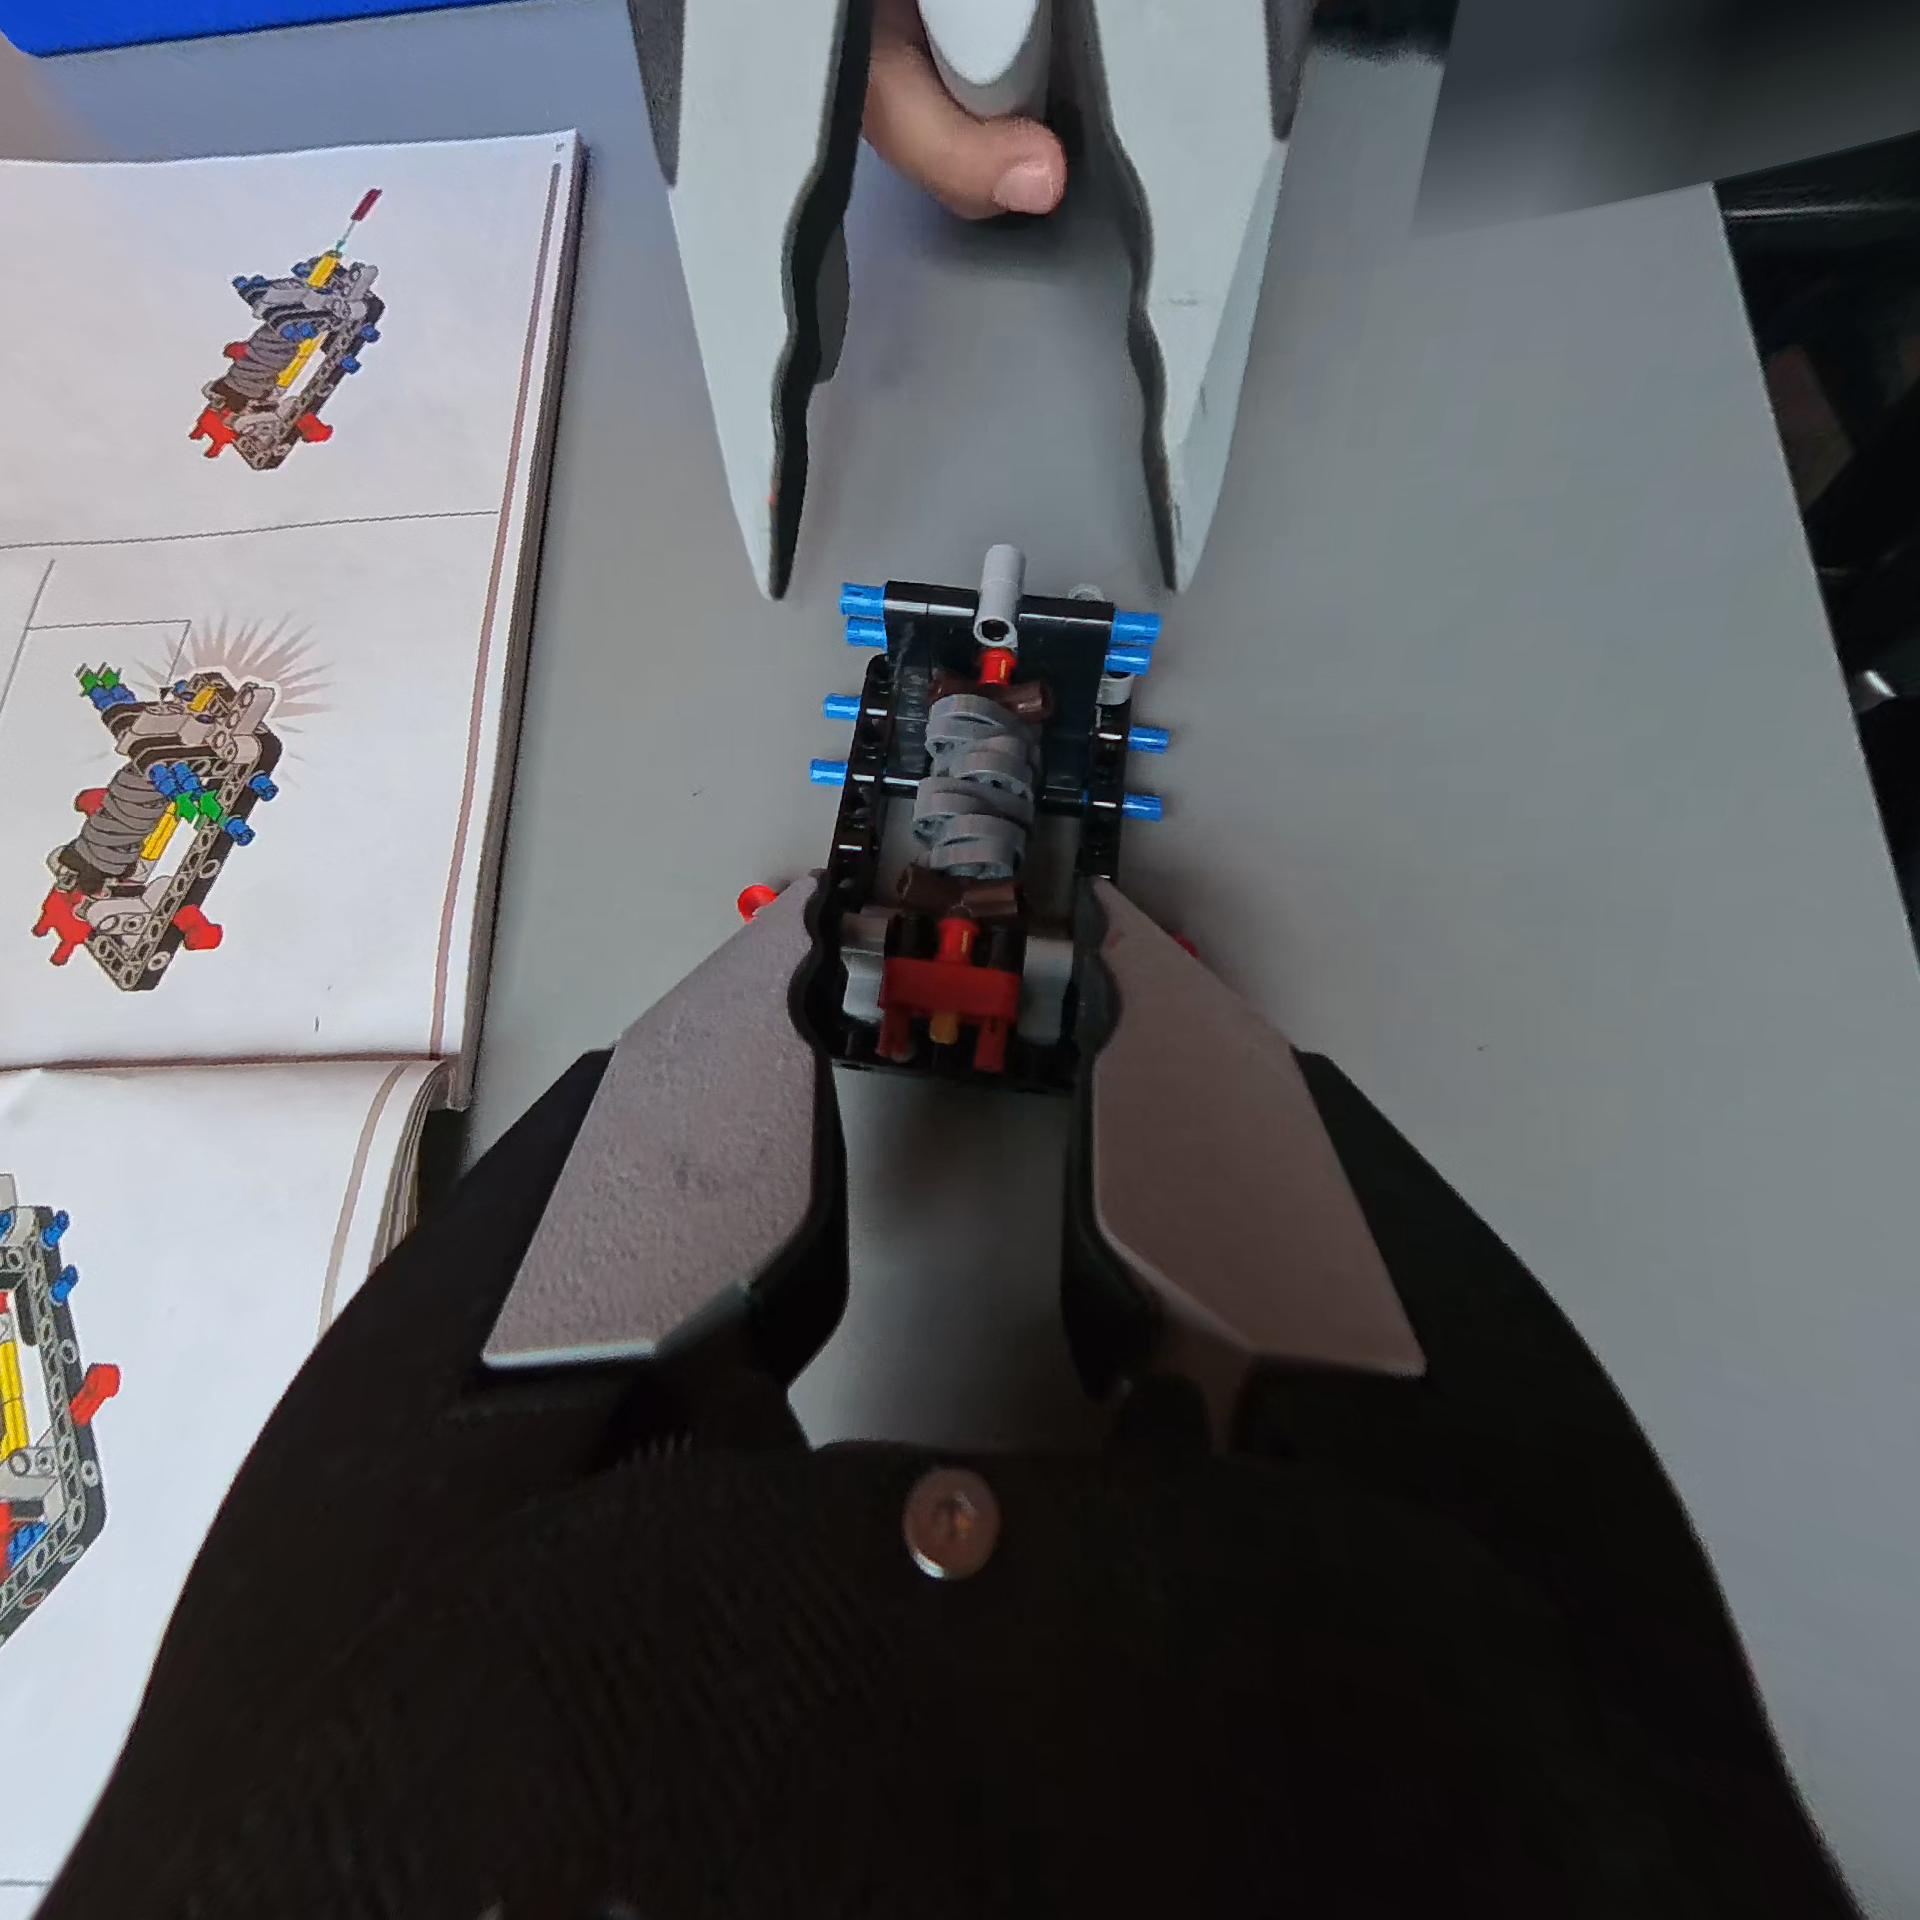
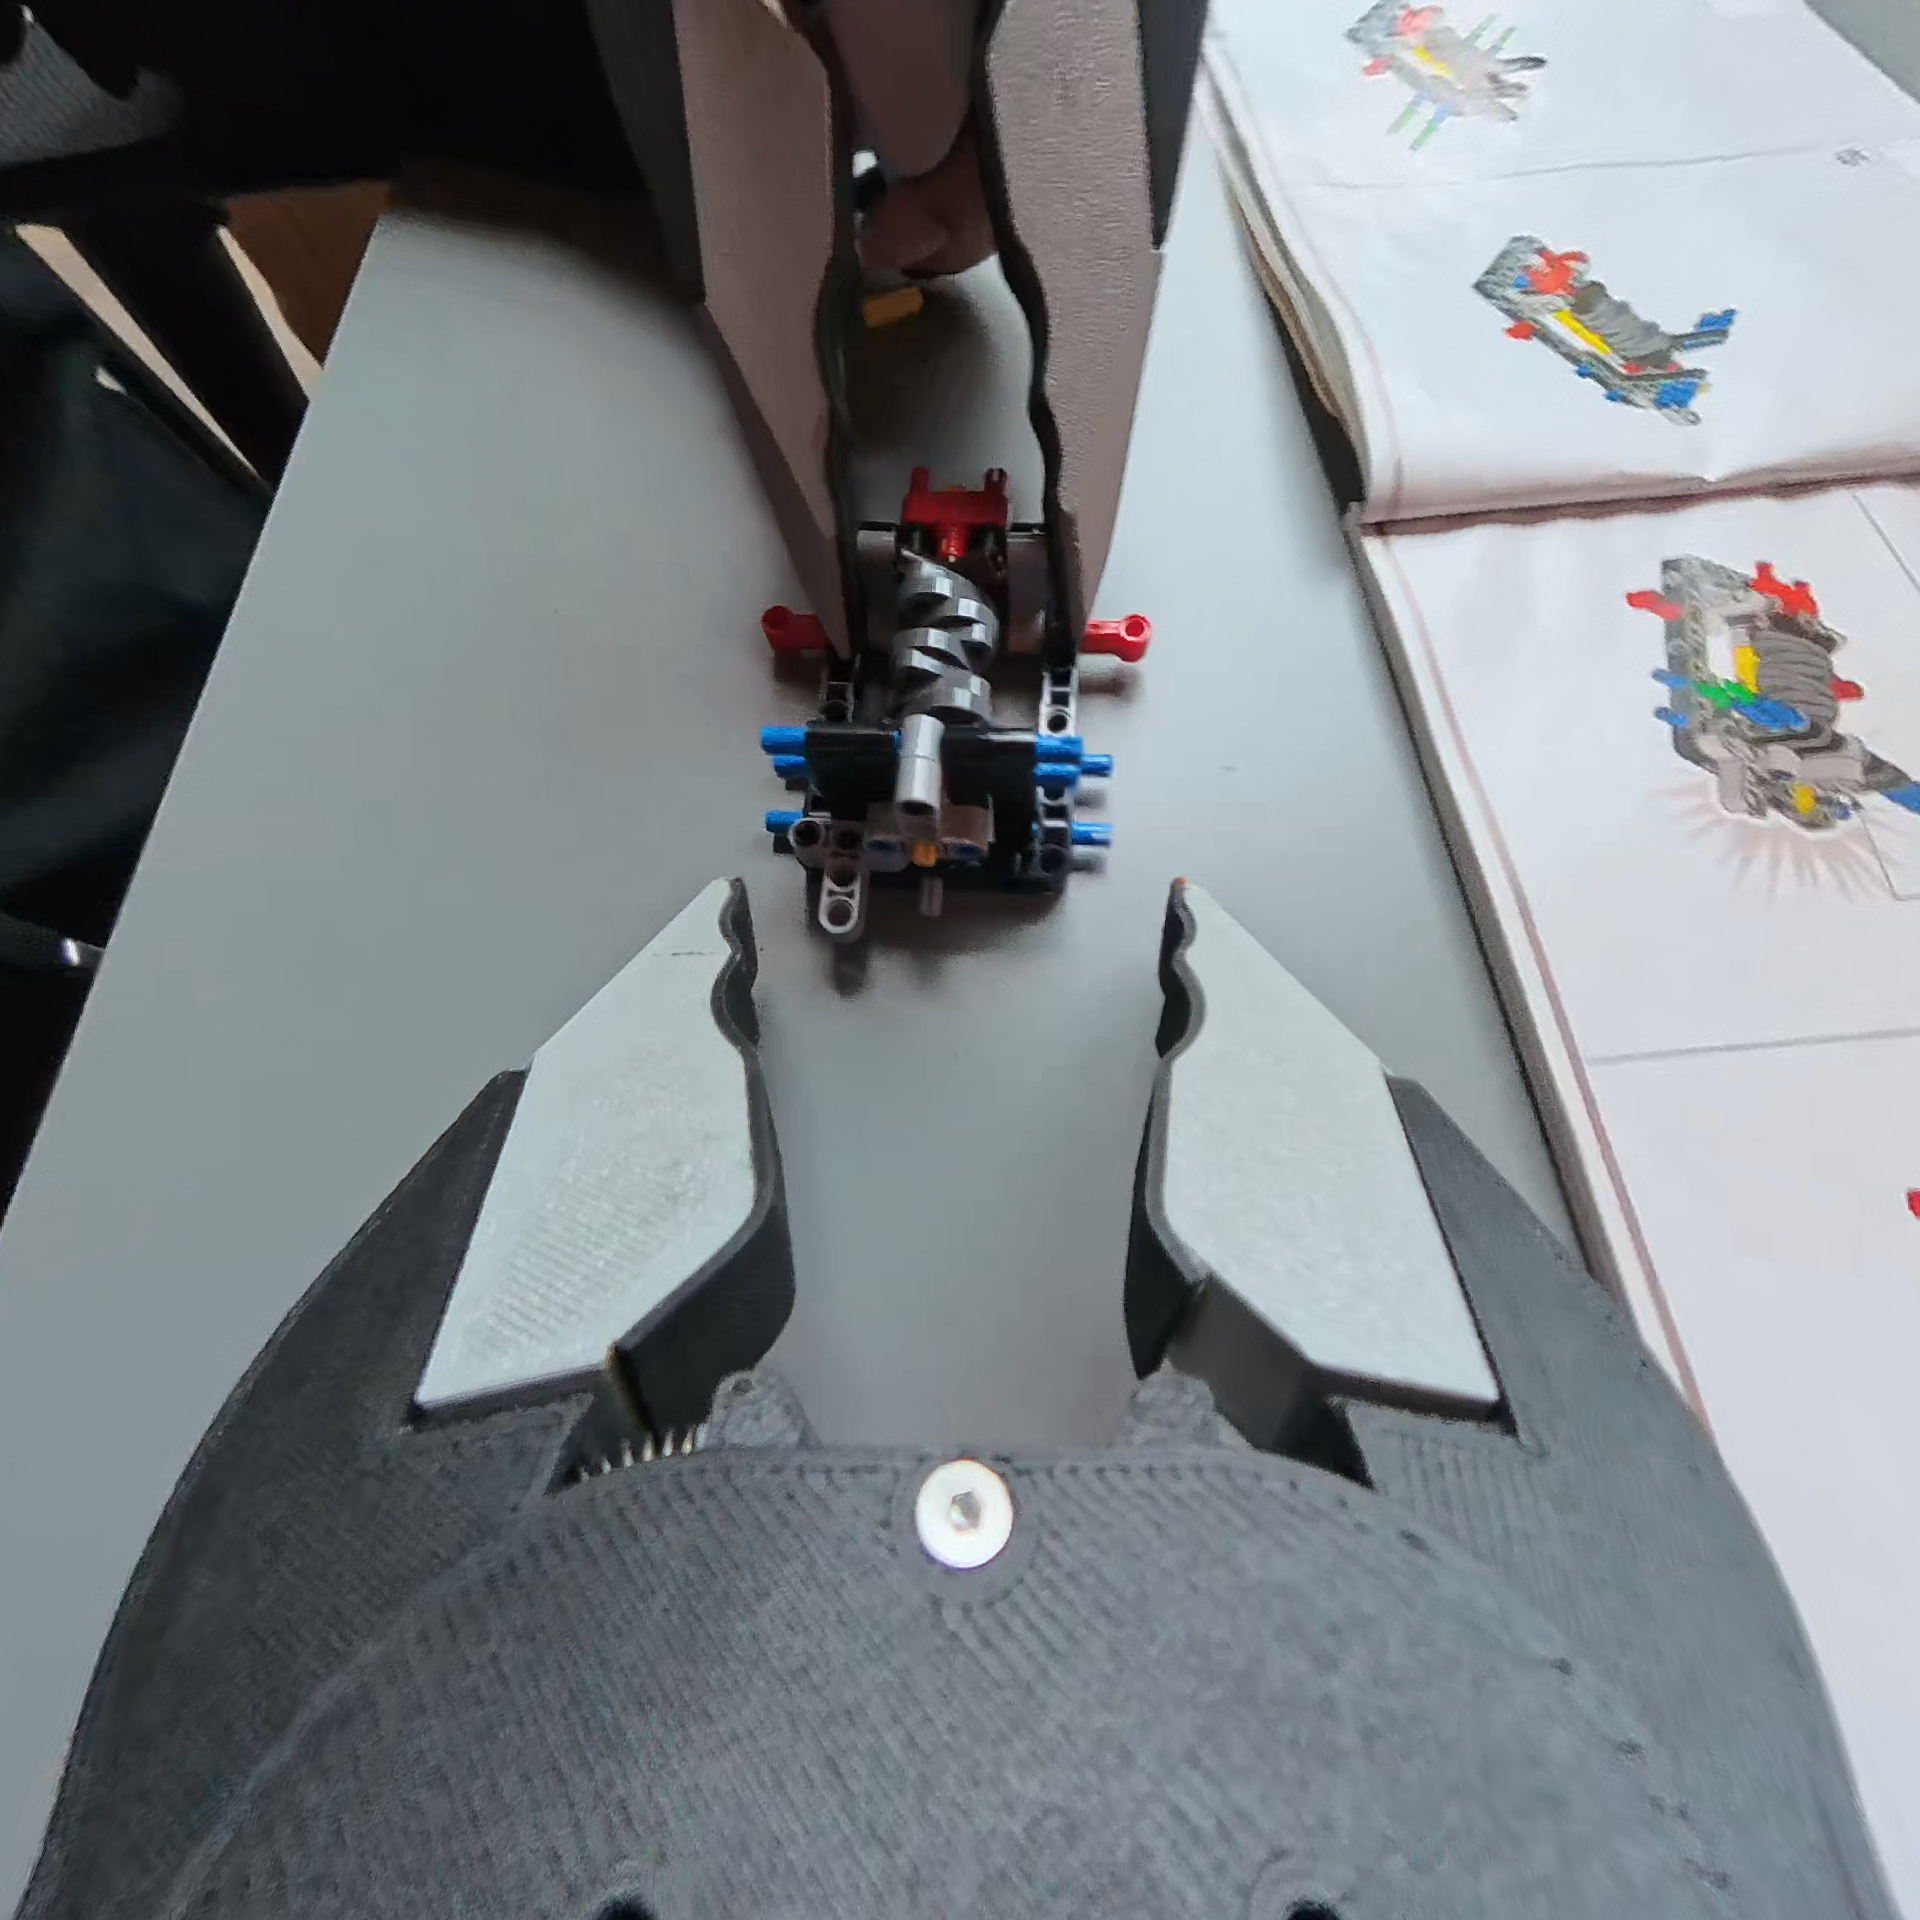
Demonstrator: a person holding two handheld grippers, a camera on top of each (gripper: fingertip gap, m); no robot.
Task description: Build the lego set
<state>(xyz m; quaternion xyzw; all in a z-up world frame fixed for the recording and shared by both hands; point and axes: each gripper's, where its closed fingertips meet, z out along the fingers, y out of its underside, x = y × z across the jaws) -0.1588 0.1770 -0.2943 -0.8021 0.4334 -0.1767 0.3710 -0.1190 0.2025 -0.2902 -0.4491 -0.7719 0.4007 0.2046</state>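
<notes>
The lego set, a small black frame with blue pegs, red end pieces and a twisty grey part in the middle (image 1: 971, 821), is lying flat on the grey table (image 1: 1455, 831). In the left wrist view, the left gripper (image 1: 956, 935) is pinching the red end of the frame from both sides, most likely so it is not sliding around. The right gripper (image 1: 971, 582) is pointing at the far end, with its grey fingers spread wide and just short of the blue pegs. An open paper instruction booklet with coloured build pictures (image 1: 260, 623) is lying beside the frame, so the builder can be checking the steps.

In the right wrist view, the right gripper (image 2: 961, 904) is hanging open near the peg end, holding nothing. It is probably getting ready to grab that end. The left gripper (image 2: 951, 644) is squeezing the far red end.
</notes>
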